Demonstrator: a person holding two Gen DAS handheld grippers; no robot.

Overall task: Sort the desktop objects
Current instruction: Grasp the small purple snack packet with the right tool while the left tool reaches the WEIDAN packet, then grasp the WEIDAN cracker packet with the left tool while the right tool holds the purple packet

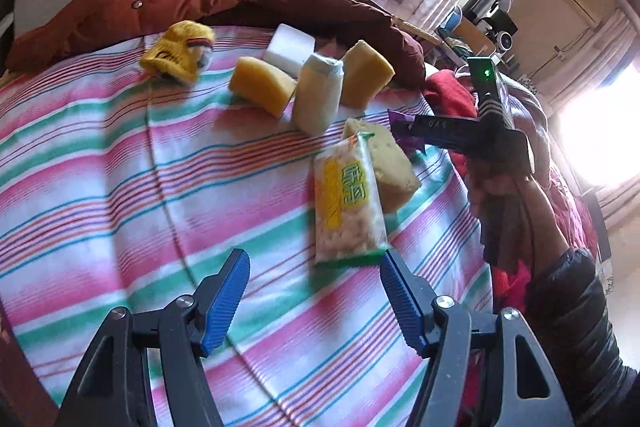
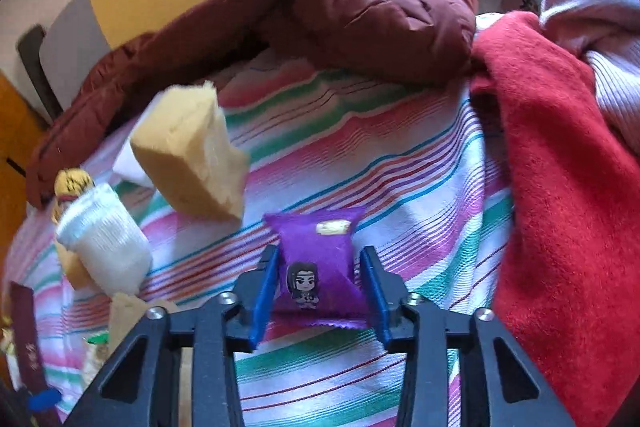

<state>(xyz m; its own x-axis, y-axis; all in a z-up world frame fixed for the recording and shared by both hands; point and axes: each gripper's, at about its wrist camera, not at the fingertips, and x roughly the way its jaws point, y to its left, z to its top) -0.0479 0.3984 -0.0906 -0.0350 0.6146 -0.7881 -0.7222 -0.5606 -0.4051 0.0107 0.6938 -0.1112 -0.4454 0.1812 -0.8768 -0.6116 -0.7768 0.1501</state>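
Right gripper (image 2: pixel 319 279) jaws clamped on purple packet (image 2: pixel 320 259) | left gripper (image 1: pixel 315 303) jaws apart, empty

The right gripper (image 2: pixel 320 263) clamped a purple snack packet (image 2: pixel 320 259) on the striped sheet (image 2: pixel 420 187), near a yellow sponge (image 2: pixel 188 155).

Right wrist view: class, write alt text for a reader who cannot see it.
The right gripper has its blue jaws closed on a purple snack packet lying on a striped cloth. To the left are a yellow sponge and a white sock roll; a red blanket is heaped on the right, a maroon jacket behind.
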